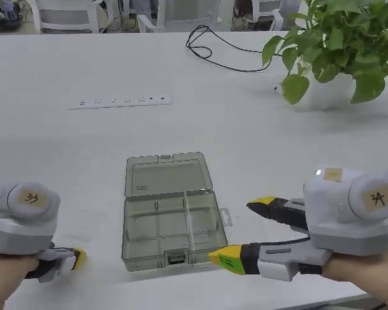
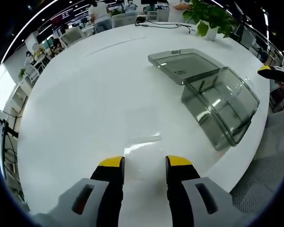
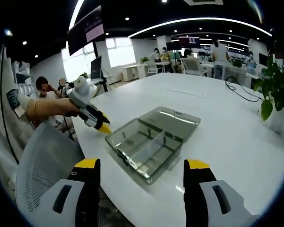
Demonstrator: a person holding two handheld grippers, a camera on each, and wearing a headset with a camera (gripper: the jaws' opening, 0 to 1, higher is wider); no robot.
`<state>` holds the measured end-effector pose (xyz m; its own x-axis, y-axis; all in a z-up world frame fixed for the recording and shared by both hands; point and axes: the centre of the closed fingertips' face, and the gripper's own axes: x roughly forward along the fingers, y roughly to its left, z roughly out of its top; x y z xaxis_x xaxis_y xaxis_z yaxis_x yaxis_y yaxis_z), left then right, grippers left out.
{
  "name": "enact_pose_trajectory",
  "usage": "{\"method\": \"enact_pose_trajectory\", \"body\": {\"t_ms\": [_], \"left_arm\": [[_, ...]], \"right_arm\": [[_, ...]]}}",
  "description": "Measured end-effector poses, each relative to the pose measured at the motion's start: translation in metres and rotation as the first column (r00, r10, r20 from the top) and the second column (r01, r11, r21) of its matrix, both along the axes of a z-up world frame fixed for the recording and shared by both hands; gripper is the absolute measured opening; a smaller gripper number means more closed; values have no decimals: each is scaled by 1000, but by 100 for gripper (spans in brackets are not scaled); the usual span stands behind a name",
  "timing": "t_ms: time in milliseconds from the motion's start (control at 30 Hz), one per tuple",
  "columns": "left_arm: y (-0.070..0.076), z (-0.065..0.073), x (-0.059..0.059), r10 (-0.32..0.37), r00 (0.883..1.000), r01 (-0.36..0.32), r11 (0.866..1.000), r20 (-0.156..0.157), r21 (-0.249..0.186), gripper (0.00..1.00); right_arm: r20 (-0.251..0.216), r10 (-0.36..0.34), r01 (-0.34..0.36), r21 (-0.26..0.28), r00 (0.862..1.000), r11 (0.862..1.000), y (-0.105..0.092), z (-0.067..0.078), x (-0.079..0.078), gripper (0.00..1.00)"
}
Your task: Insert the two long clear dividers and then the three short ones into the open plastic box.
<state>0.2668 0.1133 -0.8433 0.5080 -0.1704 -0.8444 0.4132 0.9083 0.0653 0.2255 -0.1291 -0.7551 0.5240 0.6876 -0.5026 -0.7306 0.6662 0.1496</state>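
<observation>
Box (image 1: 149,223) open on the bench (image 1: 64,148) (one clear divider (image 1: 189,226) standing inside); left gripper (image 2: 144,163) at 8 o'clock, right gripper (image 1: 242,230) at 4, both fingers apart.

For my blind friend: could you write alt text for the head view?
An open plastic box lies on a white table between the left gripper and the open-jawed right gripper. Beyond lie a power strip, black cable and potted plant.
</observation>
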Motion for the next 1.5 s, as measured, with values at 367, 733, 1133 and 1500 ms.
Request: {"method": "enact_pose_trajectory", "body": {"t_ms": [367,733,1133,1500], "left_arm": [[2,-2,6,10,1000,-11,1000,-24,-24,40],[1,-2,5,30,998,-33,998,-60,-46,35],[1,0,3,62,996,-67,995,-67,-73,31],[-3,13,-1,132,991,-133,975,-19,-180,31]], "right_arm": [[-8,3,-3,-5,1000,1000,0,-2,1,72],[-12,6,-6,-6,1000,1000,2,-4,3,71],[-32,-30,30,5,999,1000,1,-4,7,70],[-80,-111,116,70,991,991,5,2,18,63]]}}
